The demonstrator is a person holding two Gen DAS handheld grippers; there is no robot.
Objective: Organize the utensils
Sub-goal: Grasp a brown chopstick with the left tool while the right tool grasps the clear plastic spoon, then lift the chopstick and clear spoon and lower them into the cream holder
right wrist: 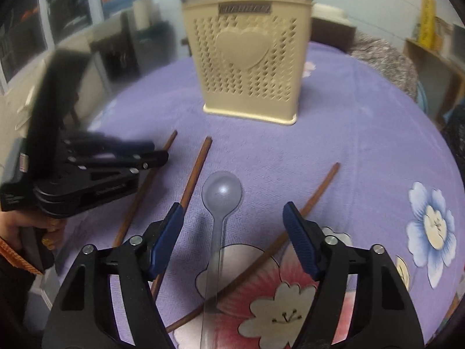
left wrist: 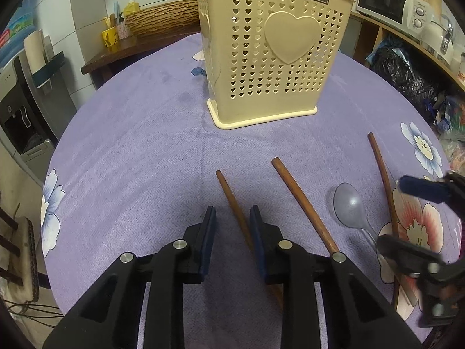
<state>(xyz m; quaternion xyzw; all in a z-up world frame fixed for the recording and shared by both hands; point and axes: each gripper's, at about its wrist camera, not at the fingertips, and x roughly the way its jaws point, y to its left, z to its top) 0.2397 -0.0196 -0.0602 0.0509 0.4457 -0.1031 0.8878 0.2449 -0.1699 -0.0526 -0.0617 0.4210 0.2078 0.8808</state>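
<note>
A cream perforated utensil holder [left wrist: 270,55] with a heart stands on the purple tablecloth; it also shows in the right wrist view [right wrist: 250,61]. Three brown chopsticks lie in front of it: left one [left wrist: 232,200], middle one [left wrist: 305,206], right one [left wrist: 383,180]. A clear plastic spoon [left wrist: 350,209] lies between the middle and right ones. My left gripper [left wrist: 232,226] is open, its jaws on either side of the left chopstick. My right gripper [right wrist: 232,226] is open, low over the spoon [right wrist: 221,200], with chopsticks [right wrist: 194,171] [right wrist: 314,197] on either side.
The table [left wrist: 130,145] is round with a flowered purple cloth. A wicker basket [left wrist: 162,17] and yellow cup [left wrist: 112,36] sit on a shelf behind. A microwave [left wrist: 383,0] stands at the back right. A water dispenser [left wrist: 23,101] stands left.
</note>
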